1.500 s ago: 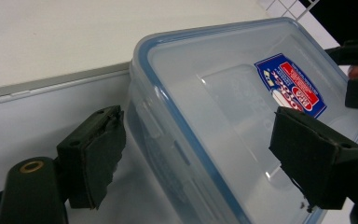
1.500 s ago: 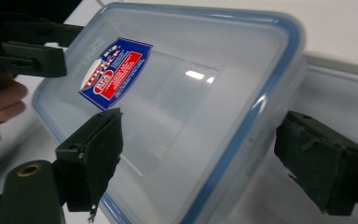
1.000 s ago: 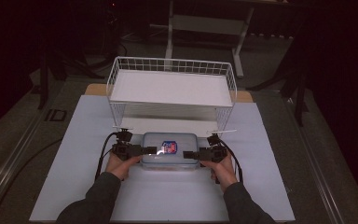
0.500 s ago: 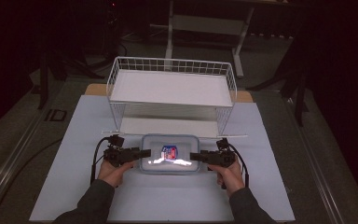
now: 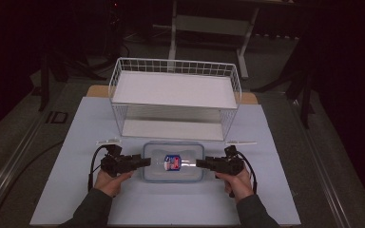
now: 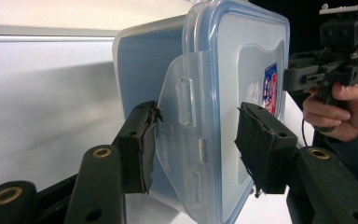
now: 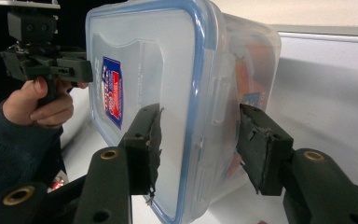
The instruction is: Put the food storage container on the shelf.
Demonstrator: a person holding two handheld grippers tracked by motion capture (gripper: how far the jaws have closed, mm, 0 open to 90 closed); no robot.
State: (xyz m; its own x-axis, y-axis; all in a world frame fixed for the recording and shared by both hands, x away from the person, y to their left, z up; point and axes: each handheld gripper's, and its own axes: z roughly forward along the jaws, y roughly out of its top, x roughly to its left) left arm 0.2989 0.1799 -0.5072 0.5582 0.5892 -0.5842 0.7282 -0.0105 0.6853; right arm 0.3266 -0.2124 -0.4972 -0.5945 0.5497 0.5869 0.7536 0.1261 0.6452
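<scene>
A clear plastic box (image 5: pixel 173 161) with a blue-rimmed lid and a red and blue sticker lies on the white mat (image 5: pixel 76 142) in front of the wire rack. My left gripper (image 5: pixel 145 161) points in at its left end, and my right gripper (image 5: pixel 200 163) at its right end. In the left gripper view my left gripper (image 6: pixel 196 128) has just been closing. One pad sits under the box's (image 6: pixel 242 60) latch flap, the other on the lid. In the right gripper view my right gripper (image 7: pixel 200 128) has also been closing across the box's (image 7: pixel 158 56) end, with something orange inside the box.
A white wire rack (image 5: pixel 176 90) with two shelves stands just behind the box. Thin white strips (image 5: pixel 108 141) lie on the mat at its front corners. Dark floor and a stand lie beyond the table. The mat ends close behind my hands.
Both hands slid outward from the box's sides and turned their grippers inward. The jaws, wide earlier, now close over the box's two ends. The box stays in place.
</scene>
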